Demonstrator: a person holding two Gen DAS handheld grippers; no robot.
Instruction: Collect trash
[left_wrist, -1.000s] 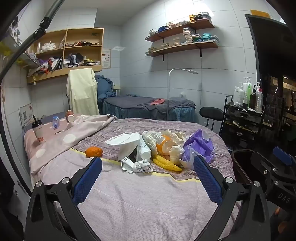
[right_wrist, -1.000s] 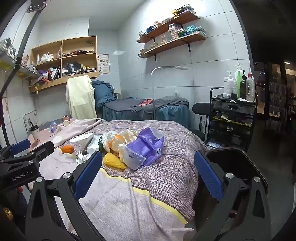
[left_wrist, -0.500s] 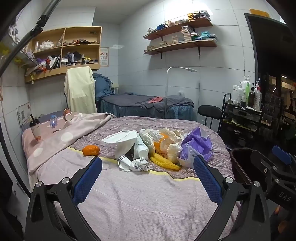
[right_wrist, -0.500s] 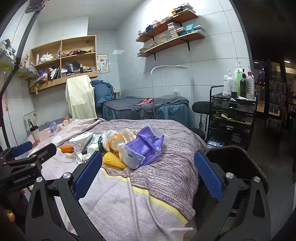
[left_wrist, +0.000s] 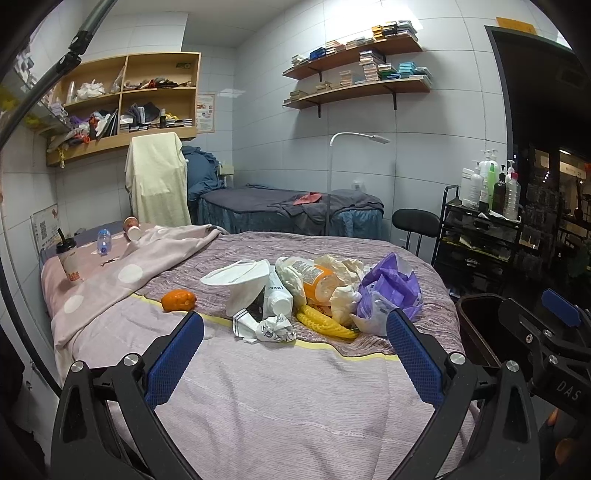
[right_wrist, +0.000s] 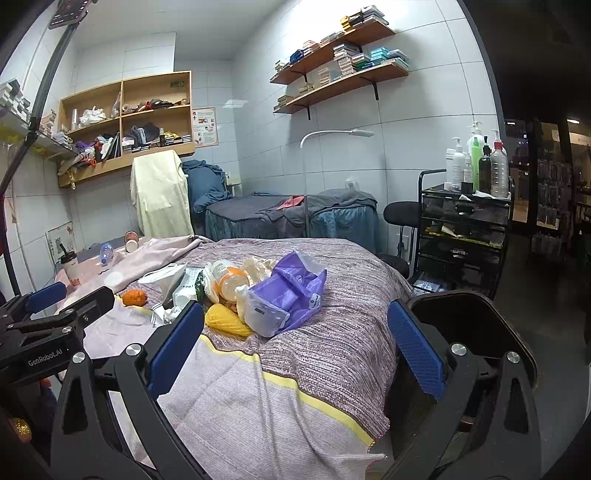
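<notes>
A heap of trash lies mid-bed: a purple plastic bag (left_wrist: 391, 284) (right_wrist: 291, 291), a white paper bag (left_wrist: 240, 280), a white tube (left_wrist: 277, 295), an orange-capped bottle in plastic (left_wrist: 314, 280) (right_wrist: 229, 278), a yellow knobbly piece (left_wrist: 325, 321) (right_wrist: 225, 321), crumpled paper (left_wrist: 273, 328) and an orange object (left_wrist: 178, 300) (right_wrist: 133, 297) apart to the left. My left gripper (left_wrist: 294, 354) hangs open, short of the heap. My right gripper (right_wrist: 295, 350) is open too, over the bed's right corner. A dark bin (right_wrist: 469, 325) (left_wrist: 476, 317) stands beside the bed.
At the bed's head stand a lidded cup (left_wrist: 70, 262), a small bottle (left_wrist: 103, 237) and a tipped cup (left_wrist: 132, 228). A black trolley (right_wrist: 461, 236) with bottles and a stool (left_wrist: 415, 223) flank the right side. Behind is a second bed (left_wrist: 288, 210).
Both grippers have crept slightly closer to the heap. Jaws stay wide apart and nothing on the bed has shifted.
</notes>
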